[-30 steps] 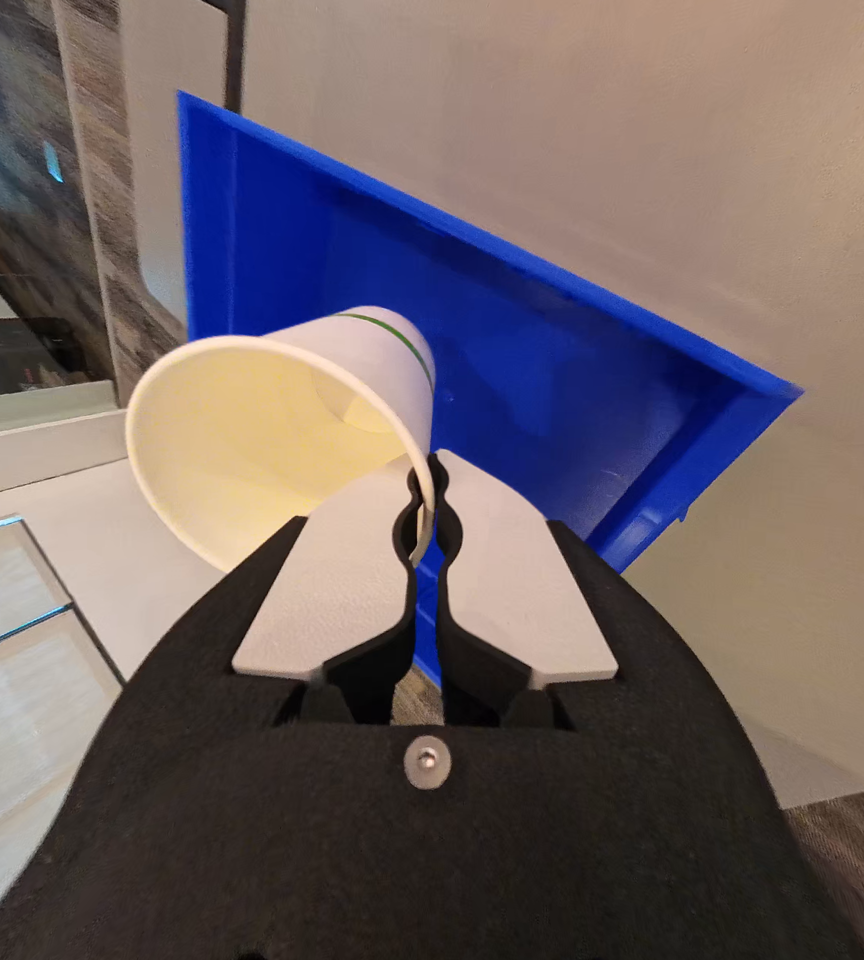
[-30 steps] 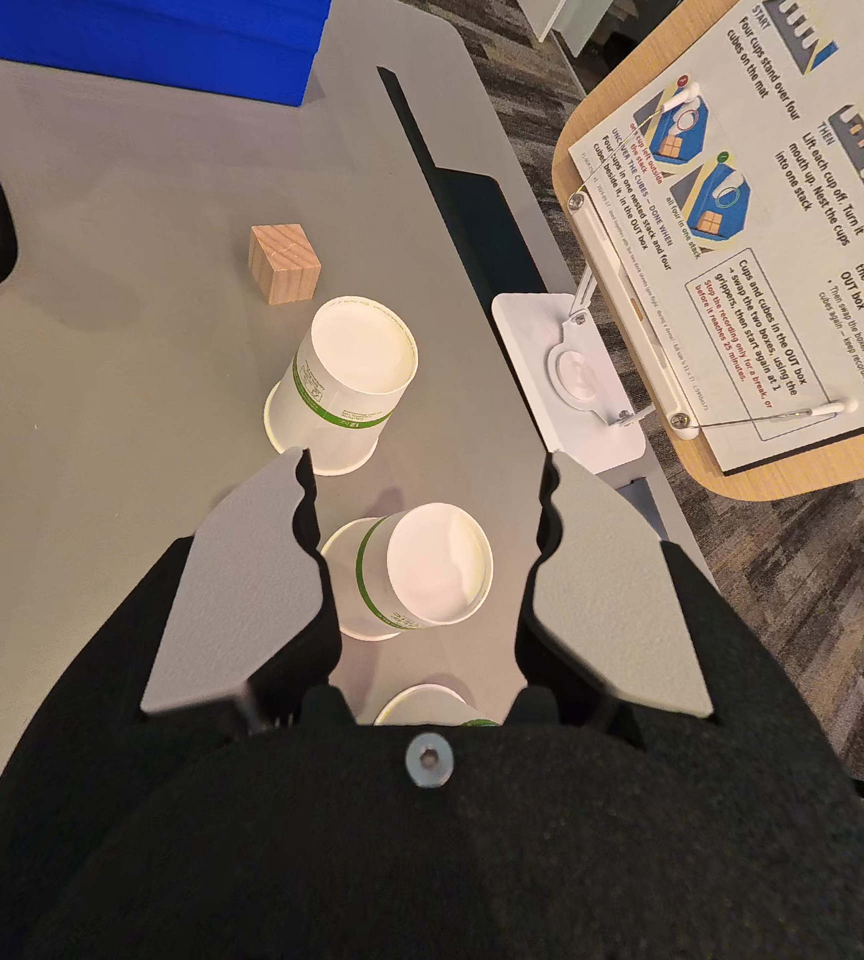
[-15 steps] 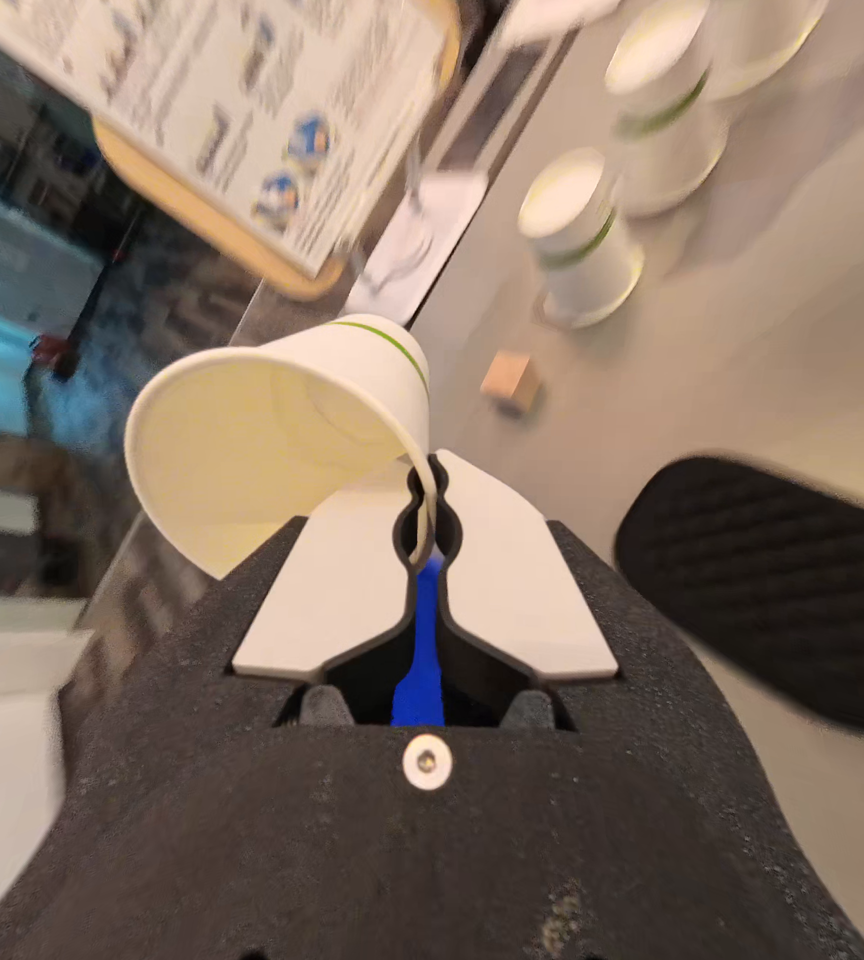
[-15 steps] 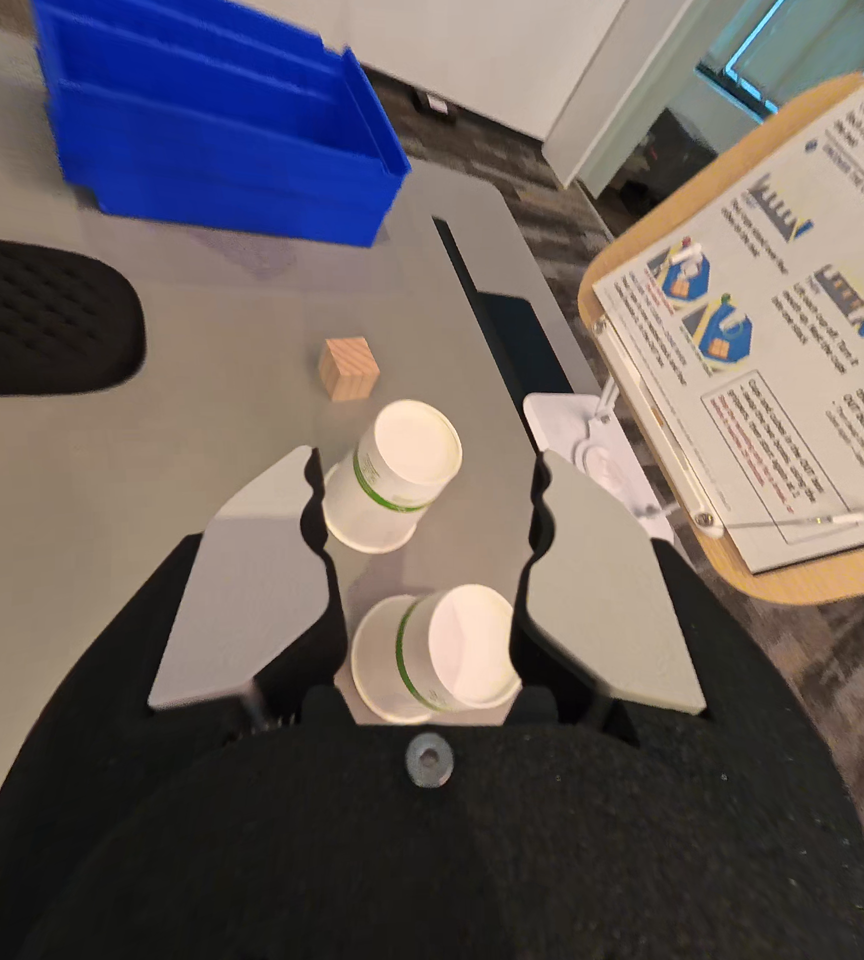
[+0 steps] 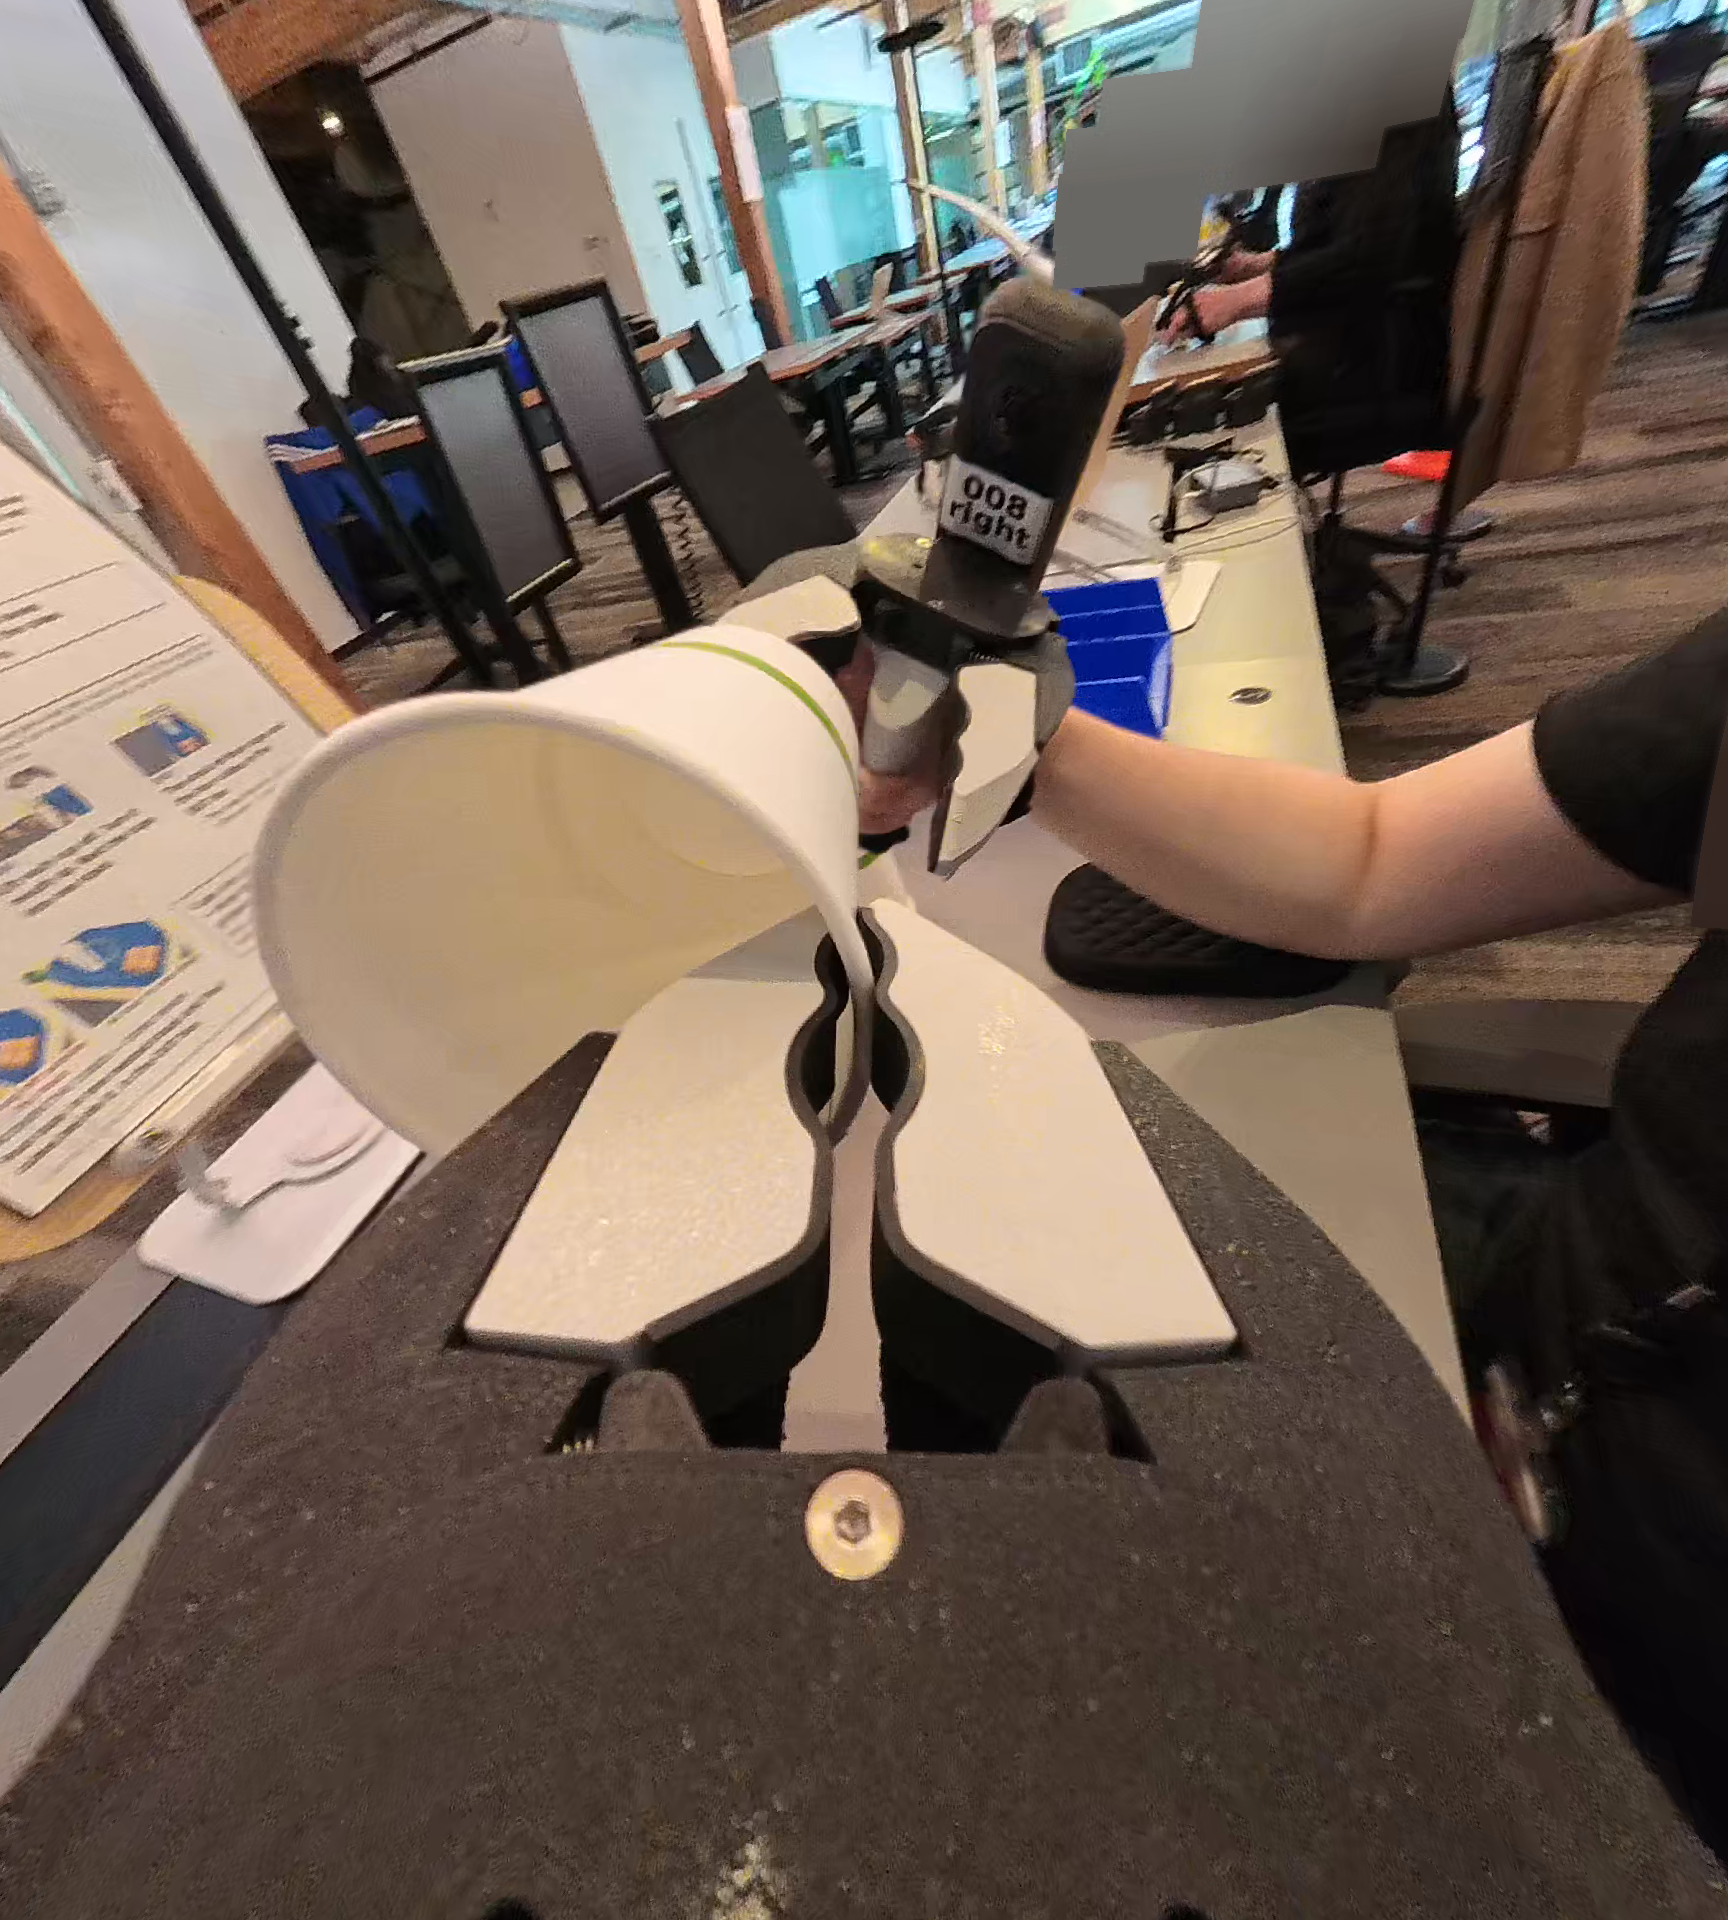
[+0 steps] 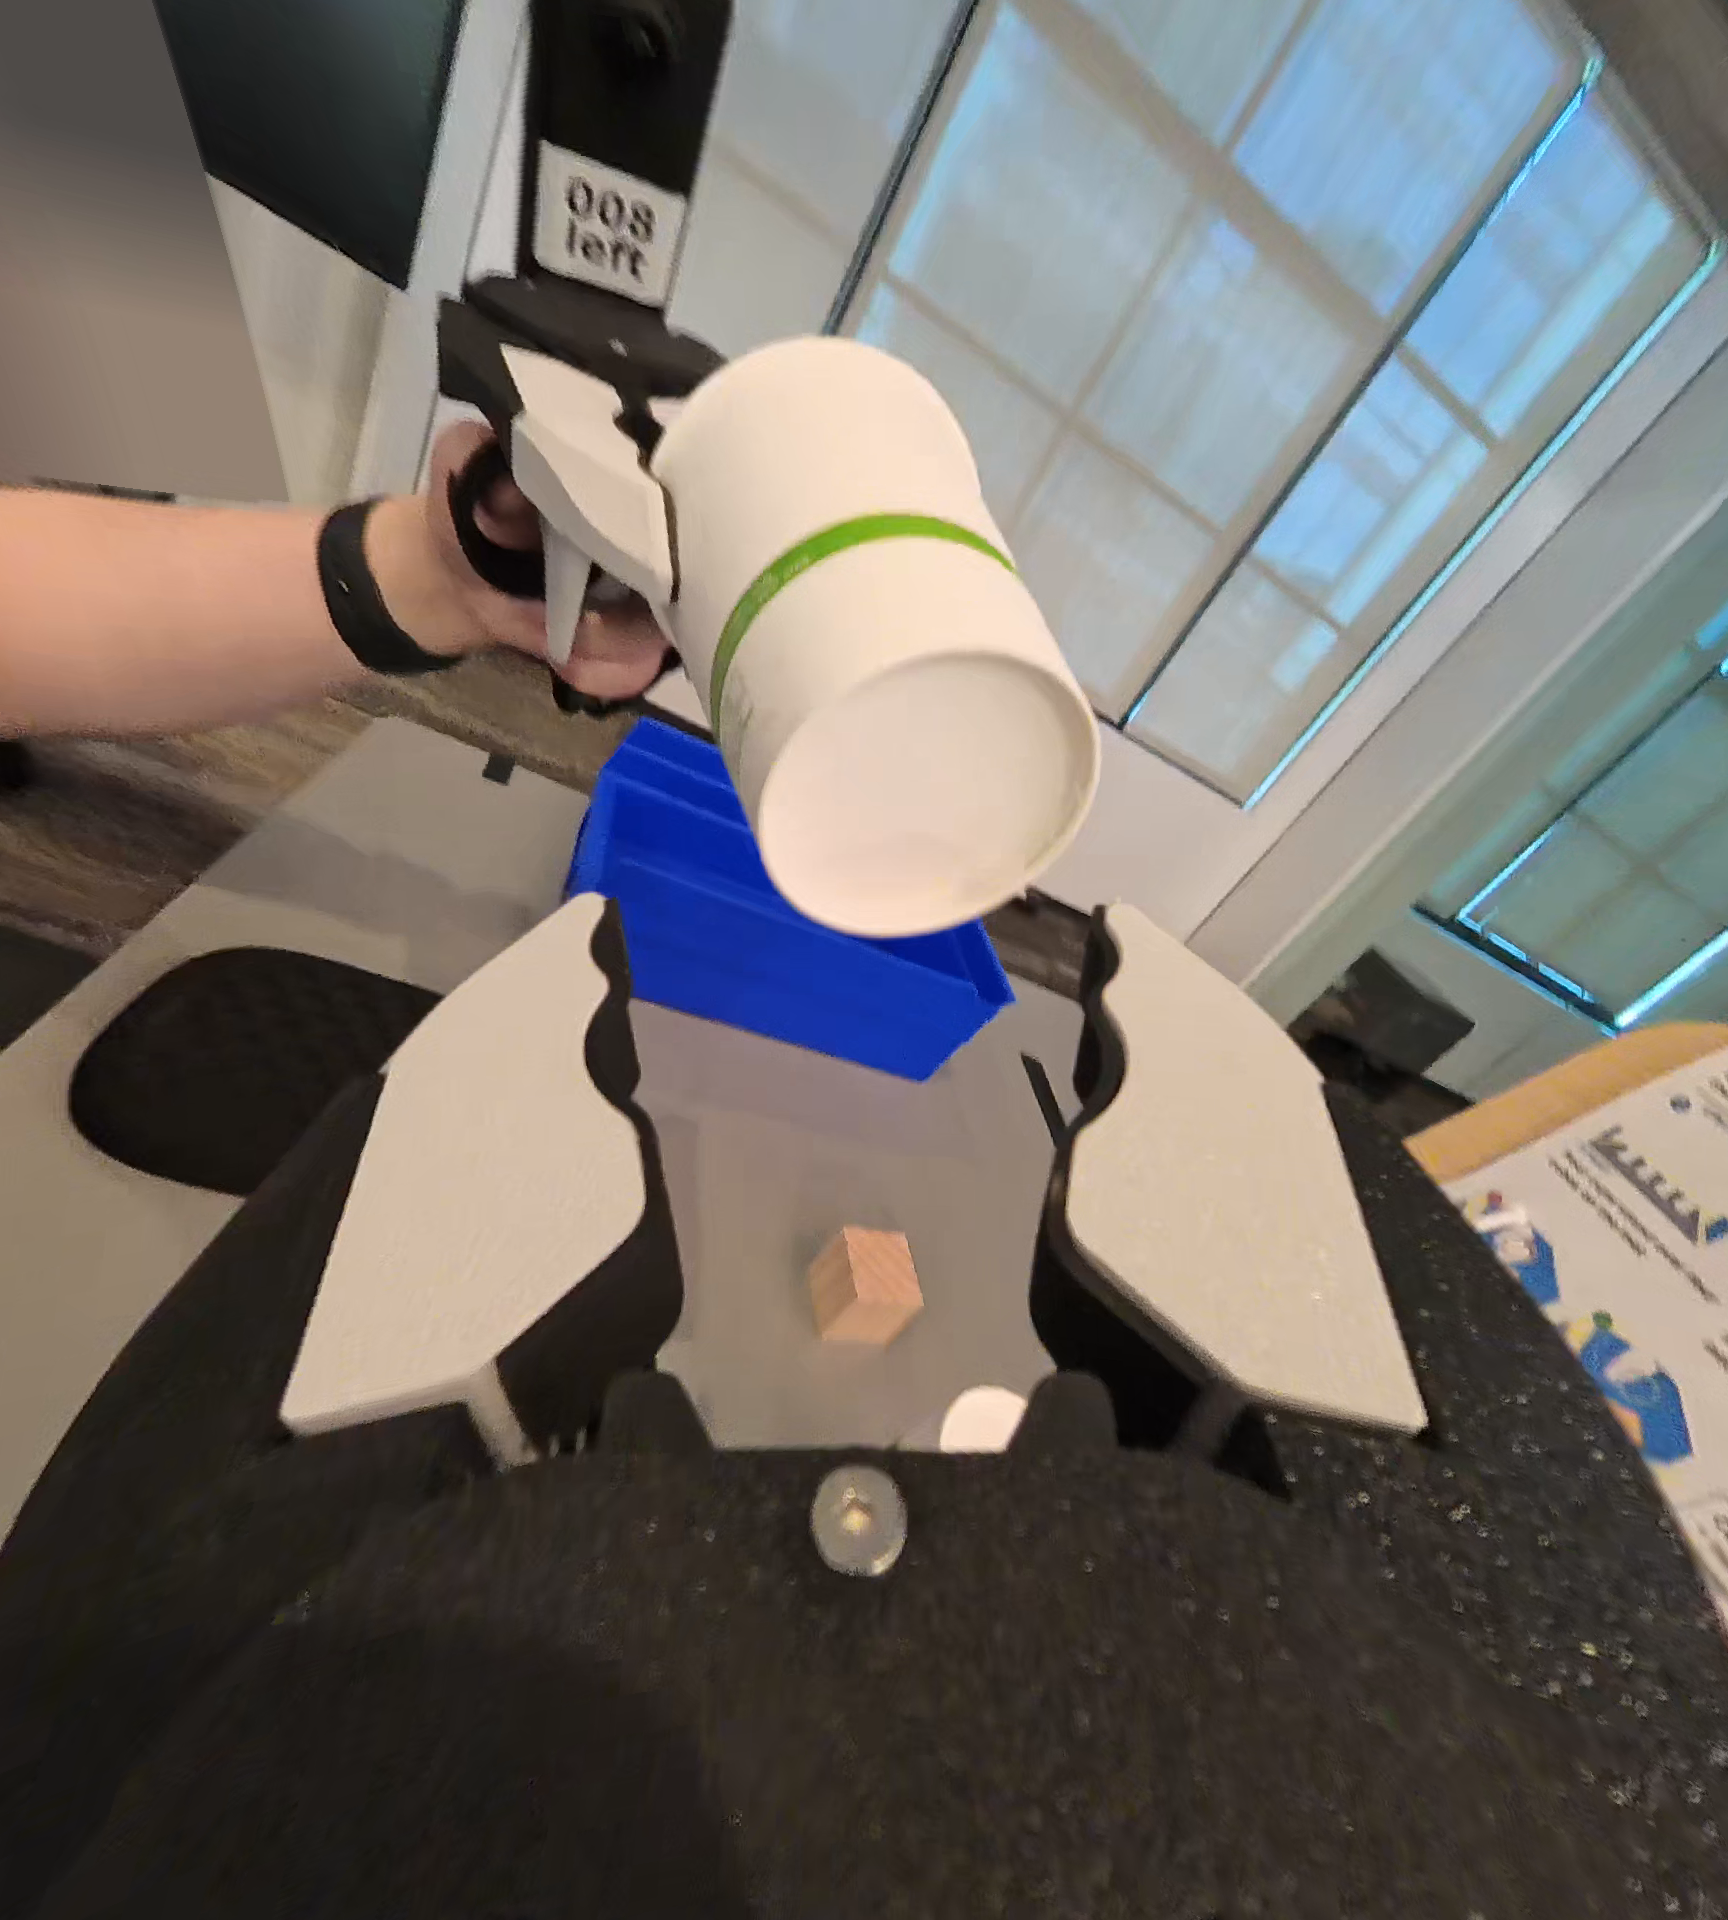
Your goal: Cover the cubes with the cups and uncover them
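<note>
An open-plan office with tall windows surrounds a grey table (image 6: 164, 1288), where a blue plastic bin (image 6: 798, 987) sits at the far side. Above the bin, the left gripper (image 5: 858, 940) pinches the rim wall of a white paper cup with a green band (image 6: 870, 644), held on its side in the air. The right gripper (image 6: 849, 1029), its fingers spread and holding nothing, hovers on the near side of the bin over a small wooden cube (image 6: 862, 1283) lying bare on the table. The top of a second white cup (image 6: 982, 1421) peeks out just nearer than the cube.
</note>
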`<state>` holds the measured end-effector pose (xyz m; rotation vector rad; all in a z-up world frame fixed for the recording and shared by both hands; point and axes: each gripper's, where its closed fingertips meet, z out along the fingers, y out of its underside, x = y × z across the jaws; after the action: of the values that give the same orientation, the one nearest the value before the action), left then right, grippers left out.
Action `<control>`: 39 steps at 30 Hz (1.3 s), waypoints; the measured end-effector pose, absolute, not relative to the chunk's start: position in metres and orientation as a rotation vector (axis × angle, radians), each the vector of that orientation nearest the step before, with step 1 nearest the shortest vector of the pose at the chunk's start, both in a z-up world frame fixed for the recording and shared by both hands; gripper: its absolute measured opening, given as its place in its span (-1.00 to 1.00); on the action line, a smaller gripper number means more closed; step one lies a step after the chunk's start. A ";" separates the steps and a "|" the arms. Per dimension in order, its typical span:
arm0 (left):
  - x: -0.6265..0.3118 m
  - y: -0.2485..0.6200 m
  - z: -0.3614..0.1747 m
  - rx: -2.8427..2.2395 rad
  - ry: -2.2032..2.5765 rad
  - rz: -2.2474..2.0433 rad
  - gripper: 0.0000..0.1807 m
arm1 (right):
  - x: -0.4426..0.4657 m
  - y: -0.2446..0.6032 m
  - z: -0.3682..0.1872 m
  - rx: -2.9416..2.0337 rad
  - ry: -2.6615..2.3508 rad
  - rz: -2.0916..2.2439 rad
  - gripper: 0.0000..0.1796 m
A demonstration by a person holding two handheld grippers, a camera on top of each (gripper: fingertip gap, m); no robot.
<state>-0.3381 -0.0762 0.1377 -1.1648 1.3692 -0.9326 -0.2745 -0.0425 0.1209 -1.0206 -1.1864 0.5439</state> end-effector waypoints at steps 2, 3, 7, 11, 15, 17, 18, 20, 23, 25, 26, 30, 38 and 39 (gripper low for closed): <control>-0.334 -0.084 0.135 -1.154 1.391 -0.982 -1.00 | -0.278 -0.048 0.125 -0.989 -1.188 0.538 -0.07; -0.332 -0.086 0.133 -1.153 1.403 -0.998 -1.00 | -0.278 -0.049 0.126 -0.983 -1.187 0.523 -0.07; -0.325 -0.095 0.127 -1.137 1.420 -1.048 -1.00 | -0.281 -0.057 0.129 -0.935 -1.200 0.523 -0.06; -0.320 -0.101 0.126 -1.116 1.424 -1.107 -1.00 | -0.285 -0.064 0.129 -0.899 -1.222 0.517 -0.05; -0.316 -0.104 0.126 -1.108 1.435 -1.122 -1.00 | -0.288 -0.066 0.126 -0.892 -1.239 0.514 -0.04; -0.315 -0.106 0.125 -1.100 1.437 -1.132 -1.00 | -0.288 -0.067 0.128 -0.880 -1.235 0.517 -0.05; -0.315 -0.106 0.126 -1.098 1.435 -1.138 -1.00 | -0.287 -0.067 0.128 -0.874 -1.235 0.513 -0.09; -0.315 -0.107 0.125 -1.095 1.434 -1.149 -1.00 | -0.286 -0.069 0.130 -0.860 -1.235 0.505 -0.11; -0.316 -0.106 0.124 -1.095 1.432 -1.150 -1.00 | -0.286 -0.070 0.131 -0.848 -1.238 0.494 -0.11; -0.316 -0.102 0.124 -1.103 1.412 -1.127 -0.98 | -0.285 -0.071 0.133 -0.838 -1.230 0.484 -0.12; -0.316 -0.101 0.125 -1.106 1.400 -1.118 -0.95 | -0.285 -0.072 0.133 -0.839 -1.236 0.487 -0.12; -0.320 -0.097 0.127 -1.109 1.367 -1.098 -0.82 | -0.284 -0.071 0.130 -0.857 -1.256 0.454 -0.12; -0.344 -0.088 0.118 -1.173 1.260 -1.028 -0.55 | -0.285 -0.060 0.118 -0.926 -1.307 0.314 -0.12; -0.351 -0.087 0.116 -1.186 1.227 -1.022 -0.53 | -0.284 -0.058 0.116 -0.940 -1.309 0.298 -0.12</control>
<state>-0.3510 -0.0872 0.1155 -1.1864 1.2265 -1.0219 -0.2842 -0.0577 0.1161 -0.9405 -1.3089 0.2983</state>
